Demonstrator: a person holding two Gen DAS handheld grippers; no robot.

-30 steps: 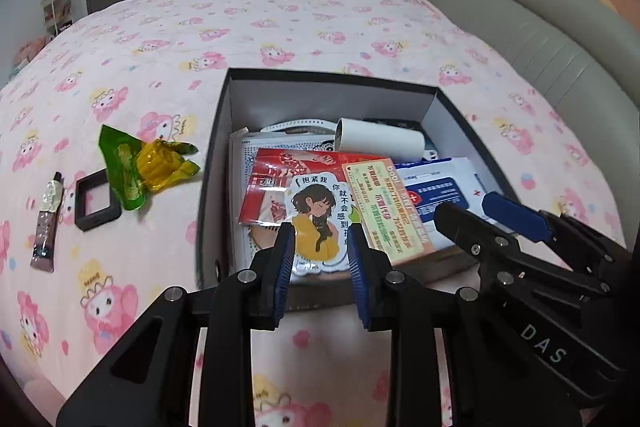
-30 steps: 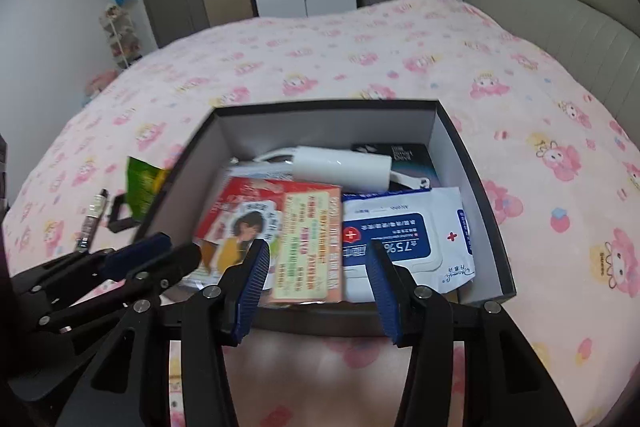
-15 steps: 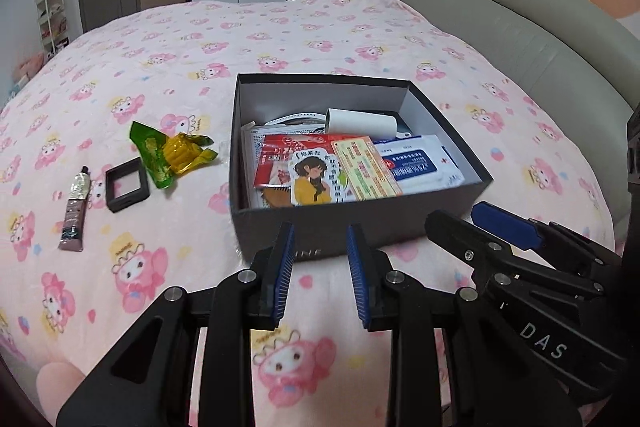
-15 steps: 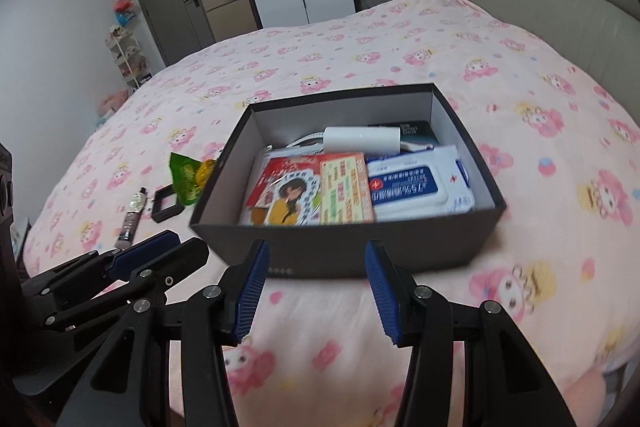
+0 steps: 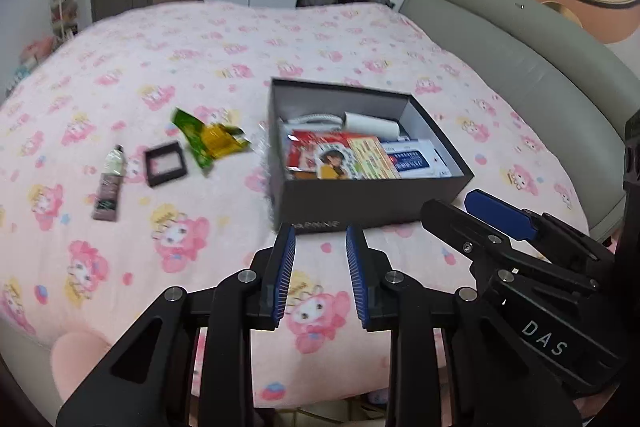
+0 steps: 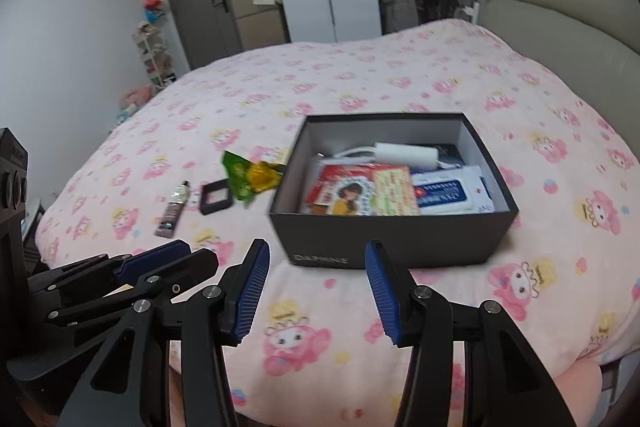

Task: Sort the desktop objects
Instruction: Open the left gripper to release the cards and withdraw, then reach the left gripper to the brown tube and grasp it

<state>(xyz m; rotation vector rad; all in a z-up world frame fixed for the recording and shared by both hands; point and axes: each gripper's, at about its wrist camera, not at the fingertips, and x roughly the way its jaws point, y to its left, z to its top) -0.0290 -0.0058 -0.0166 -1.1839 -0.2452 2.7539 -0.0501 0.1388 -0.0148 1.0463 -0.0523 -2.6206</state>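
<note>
Left wrist view: The left hand-held gripper (image 5: 320,267) was held above the near part of the bed (image 5: 160,67), its blue pads slightly apart with nothing between them. The right hand-held gripper (image 5: 480,215) was seen at the lower right; whether it was spread could not be told from this view. A dark box (image 5: 360,203) was placed on the pink patterned bedcover, ahead of the pads and well apart from them. Inside the box, a white cylinder (image 5: 372,125) was laid at the far end, with a red packet (image 5: 320,147), a yellow card (image 5: 370,157) and a wipes pack (image 5: 416,159) nearer. To the left of the box, a green-yellow wrapper (image 5: 208,139), a black square frame (image 5: 165,163) and a tube (image 5: 110,183) were laid on the cover, the wrapper nearest the box and the tube farthest.

Right wrist view: The right hand-held gripper (image 6: 316,291) was held spread and empty over the near edge of the bed (image 6: 520,107). The left hand-held gripper (image 6: 176,259) was seen at the lower left. The box (image 6: 392,235) was located just beyond the pads, not touched. The cylinder (image 6: 404,153), packet (image 6: 340,187), card (image 6: 394,189) and wipes pack (image 6: 452,193) were contained in it. The wrapper (image 6: 250,177), frame (image 6: 216,197) and tube (image 6: 174,207) were laid left of the box.
</note>
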